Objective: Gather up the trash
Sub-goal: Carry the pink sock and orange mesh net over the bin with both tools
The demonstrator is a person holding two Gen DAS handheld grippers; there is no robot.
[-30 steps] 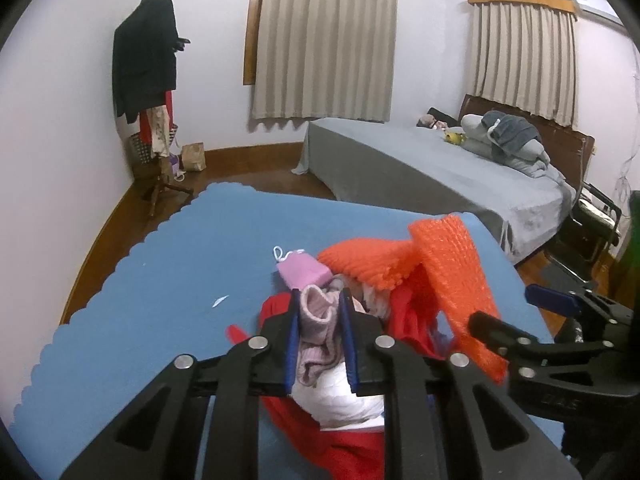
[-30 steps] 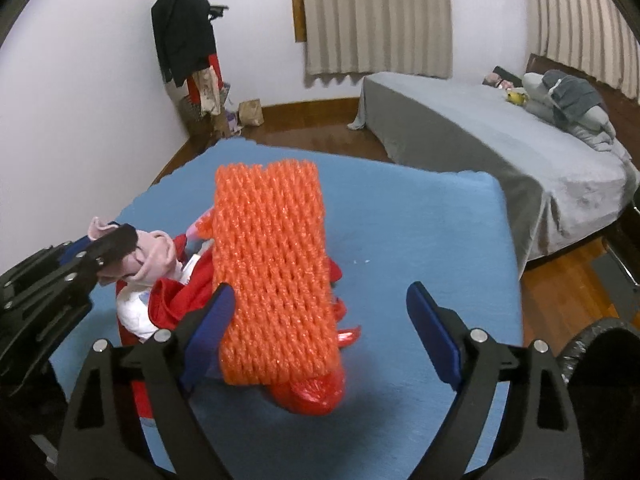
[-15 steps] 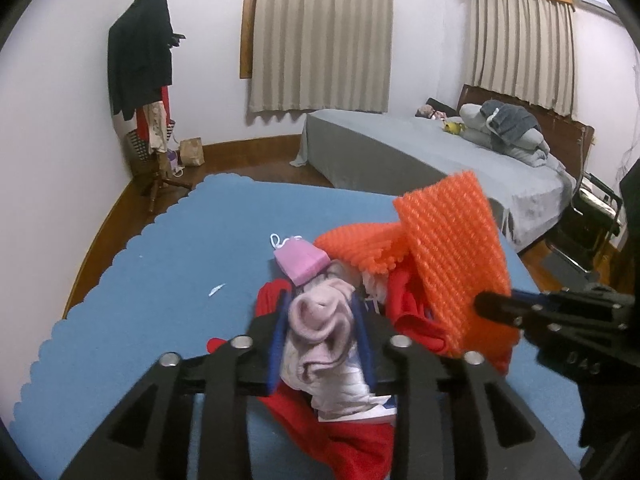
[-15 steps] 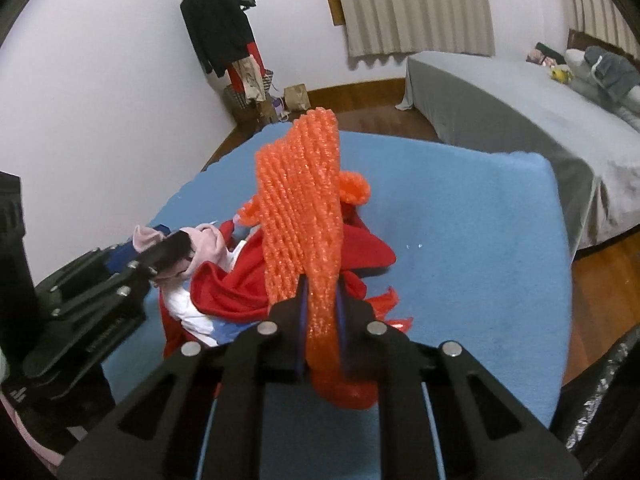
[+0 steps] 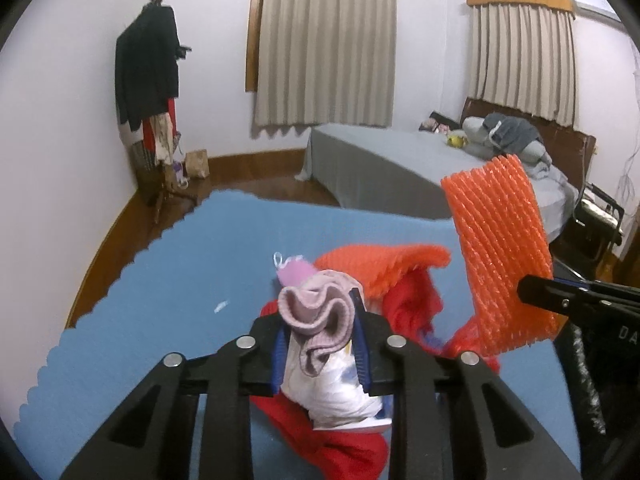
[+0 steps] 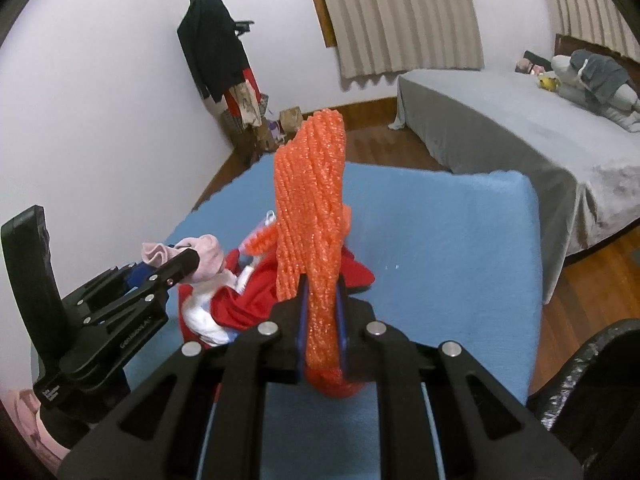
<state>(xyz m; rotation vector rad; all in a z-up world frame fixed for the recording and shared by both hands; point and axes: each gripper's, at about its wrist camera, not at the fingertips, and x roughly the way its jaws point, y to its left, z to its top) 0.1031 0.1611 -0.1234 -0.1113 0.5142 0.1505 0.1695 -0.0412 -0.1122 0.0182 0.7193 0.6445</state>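
Observation:
My left gripper (image 5: 320,340) is shut on a pale pink sock (image 5: 318,314), lifted a little above a pile of red cloth (image 5: 412,304) and white crumpled plastic (image 5: 340,392) on the blue mat (image 5: 160,280). My right gripper (image 6: 320,320) is shut on an orange foam net sleeve (image 6: 312,208), which stands upright from the jaws; it also shows in the left wrist view (image 5: 500,248). A second orange foam net (image 5: 384,264) and a pink face mask (image 5: 294,272) lie on the pile. The left gripper with the sock (image 6: 200,256) shows left in the right wrist view.
A black trash bag (image 6: 592,392) sits at the lower right beyond the mat's edge. A grey bed (image 5: 380,172) stands behind the mat, a coat rack (image 5: 152,80) in the far left corner. A small white scrap (image 5: 221,306) lies on the mat.
My right gripper closed on the orange foam net and lifted it upright. My left gripper raised the pink sock a little off the pile.

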